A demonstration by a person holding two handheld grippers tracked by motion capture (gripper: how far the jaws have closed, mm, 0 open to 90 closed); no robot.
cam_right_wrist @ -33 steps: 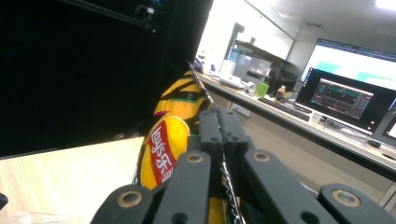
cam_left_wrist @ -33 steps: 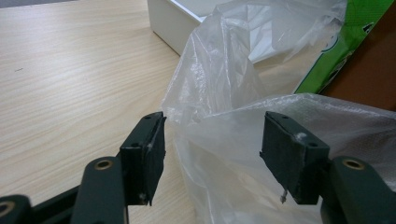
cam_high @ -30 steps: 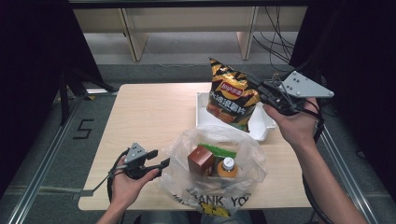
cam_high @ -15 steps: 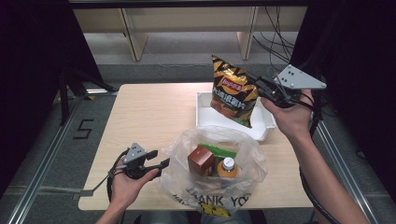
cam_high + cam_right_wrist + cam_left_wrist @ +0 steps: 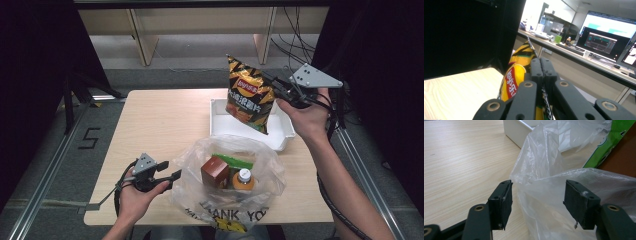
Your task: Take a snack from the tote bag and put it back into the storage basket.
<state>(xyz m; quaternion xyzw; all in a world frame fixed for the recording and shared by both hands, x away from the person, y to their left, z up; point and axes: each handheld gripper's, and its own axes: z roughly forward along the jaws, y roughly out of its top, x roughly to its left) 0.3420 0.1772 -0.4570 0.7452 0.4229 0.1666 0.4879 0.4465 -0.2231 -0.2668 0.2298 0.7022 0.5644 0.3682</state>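
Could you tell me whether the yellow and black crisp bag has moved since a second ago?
Yes. The yellow and black crisp bag, pinched in the right gripper, has risen clear of the white plastic tray.

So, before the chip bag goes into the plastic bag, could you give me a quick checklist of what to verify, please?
1. Grip on the chip bag: right gripper is shut on its crimped edge, seen in the right gripper view: ok.
2. Chip bag clear of the white tray: it hangs lifted above it: ok.
3. Mouth of the plastic bag held open: left gripper is open, film lies between the jaws but is not pinched: not ok.
4. Room inside: a brown box, green packet and bottle already fill the middle: cannot tell.
5. Plastic bag steady on the table: it rests there: ok.
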